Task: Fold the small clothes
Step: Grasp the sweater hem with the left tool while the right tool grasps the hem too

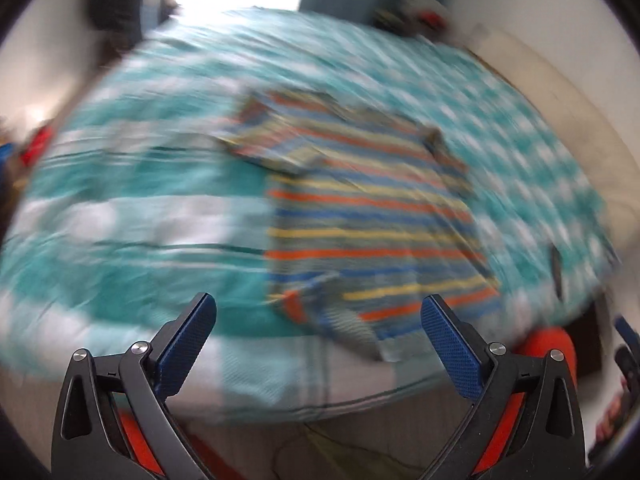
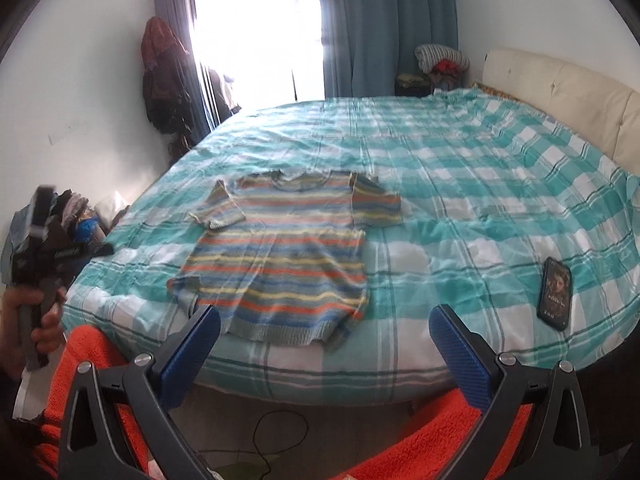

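A small striped knitted sweater (image 2: 280, 256) lies flat and face up on a bed (image 2: 460, 184), close to the bed's near edge. Its stripes run orange, yellow, blue and grey-green. Both short sleeves are spread out to the sides, the neck opening points toward the far window, and the hem lies nearest the cameras, with one bottom corner slightly curled. In the left wrist view the same sweater (image 1: 372, 216) shows heavily blurred, so its finer creases cannot be read there.

The bed is covered with a teal and white checked sheet. A dark phone (image 2: 555, 293) lies face up on the sheet, well apart from the sweater, toward the right edge of the bed.

The right gripper (image 2: 324, 334) hovers in front of the bed's near edge, its two blue-padded fingers (image 2: 460, 354) spread wide apart and grasping nothing. The left gripper (image 1: 318, 322) is likewise released, its fingers (image 1: 188, 340) wide apart and holding nothing, pointed at the sweater's hem from just off the bed. In the right wrist view the left gripper's body appears at the far left, gripped by a hand (image 2: 38, 322).

An orange fleece fabric (image 2: 432, 436) fills the foreground below the grippers. Behind the bed are blue curtains (image 2: 380, 28), a bright window (image 2: 256, 32), a cream padded headboard (image 2: 560, 92) and a pile of clothes (image 2: 440, 60) in the corner.
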### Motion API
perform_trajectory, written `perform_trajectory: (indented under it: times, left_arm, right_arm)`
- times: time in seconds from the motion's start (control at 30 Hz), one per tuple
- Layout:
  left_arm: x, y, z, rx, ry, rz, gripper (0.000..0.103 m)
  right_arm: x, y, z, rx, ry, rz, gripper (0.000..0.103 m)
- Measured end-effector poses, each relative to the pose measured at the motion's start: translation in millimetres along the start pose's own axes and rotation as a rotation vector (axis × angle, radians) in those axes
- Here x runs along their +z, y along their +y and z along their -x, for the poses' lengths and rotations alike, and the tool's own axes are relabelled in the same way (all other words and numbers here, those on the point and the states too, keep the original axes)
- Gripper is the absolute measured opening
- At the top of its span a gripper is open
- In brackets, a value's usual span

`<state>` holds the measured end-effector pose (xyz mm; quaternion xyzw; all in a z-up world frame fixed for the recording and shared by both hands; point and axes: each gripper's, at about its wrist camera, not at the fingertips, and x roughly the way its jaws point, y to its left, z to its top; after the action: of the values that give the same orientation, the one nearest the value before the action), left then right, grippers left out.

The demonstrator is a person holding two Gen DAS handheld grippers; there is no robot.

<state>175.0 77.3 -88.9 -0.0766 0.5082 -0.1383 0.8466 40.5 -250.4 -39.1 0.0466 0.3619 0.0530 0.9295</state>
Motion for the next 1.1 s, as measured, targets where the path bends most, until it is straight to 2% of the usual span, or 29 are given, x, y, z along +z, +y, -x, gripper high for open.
perform_trajectory:
  times: [0.07,0.13,0.2,0.27,0.33,0.37,0.43,0.47,0.53,0.57,0.63,0.67,0.73,0.8,0.87,0.9,0.97,1.0,1.1]
  left_arm:
    - [10.8,-3.5,-39.4,-0.020,0.065,-0.094,0.101]
    - [14.1,-7.8,-74.9,0.022,0.112,-0.190,0.101]
    - [11.4,-13.0,-106.3,0.027,0.171,-0.261,0.094]
    - [4.9,-15.0,-128.8,0.019,0.232,-0.300,0.055]
    - [-1.3,-18.3,-131.5,0.001,0.240,-0.334,0.039]
    - [-3.8,-19.4,-125.1,-0.022,0.230,-0.350,0.022]
    - [-9.7,-16.4,-108.7,-0.093,0.233,-0.356,0.008]
    - [-15.0,-15.4,-97.3,-0.132,0.230,-0.372,0.007]
    - [-30.3,-15.7,-78.1,-0.157,0.246,-0.442,0.006]
    - [-40.0,-16.3,-70.7,-0.144,0.267,-0.493,0.006]
    - [-54.0,-10.8,-64.7,-0.071,0.308,-0.568,0.007]
    - [-57.5,-3.3,-64.8,-0.040,0.322,-0.567,0.009]
    - [-58.2,18.0,-64.5,-0.008,0.323,-0.479,0.017]
    - [-52.8,38.9,-56.2,-0.030,0.270,-0.319,0.032]
    - [-49.5,49.2,-46.4,-0.077,0.177,-0.175,0.066]
    - [-48.9,50.4,-44.6,-0.104,0.139,-0.121,0.072]
    - [-50.7,48.4,-50.1,-0.139,0.097,-0.033,0.074]
    - [-51.7,49.1,-55.5,-0.147,0.103,-0.001,0.074]
    - [-50.2,36.4,-78.1,-0.145,0.135,0.033,0.065]
  right_arm:
    - [-5.5,-4.7,-6.2,0.009,0.036,-0.023,0.103]
    - [-10.1,-15.1,-9.2,-0.006,0.056,-0.048,0.103]
    - [-14.4,-23.0,-8.4,-0.030,0.067,-0.072,0.103]
    - [-19.5,-30.5,-7.9,-0.052,0.086,-0.091,0.103]
    - [-22.5,-34.1,-7.9,-0.066,0.099,-0.094,0.103]
    - [-23.2,-36.1,-8.0,-0.072,0.104,-0.094,0.103]
    - [-24.5,-39.1,-10.0,-0.085,0.115,-0.091,0.103]
    - [-24.6,-41.3,-11.9,-0.089,0.120,-0.094,0.103]
    - [-22.8,-45.3,-19.0,-0.090,0.130,-0.102,0.103]
    - [-21.9,-47.1,-23.1,-0.090,0.133,-0.104,0.103]
    - [-18.0,-50.9,-35.9,-0.078,0.133,-0.108,0.103]
    - [-16.3,-52.1,-41.9,-0.067,0.131,-0.111,0.103]
    - [-14.1,-62.5,-58.8,-0.015,0.130,-0.149,0.103]
    - [-15.4,-79.0,-83.0,0.045,0.148,-0.215,0.103]
    - [-21.1,-95.3,-112.9,0.078,0.197,-0.279,0.102]
    - [-25.7,-103.1,-130.1,0.102,0.232,-0.314,0.100]
    - [-35.7,-114.1,-160.3,0.176,0.286,-0.386,0.085]
    - [-40.5,-118.1,-175.7,0.218,0.312,-0.424,0.081]
    - [-49.1,-120.7,-208.9,0.314,0.352,-0.513,0.067]
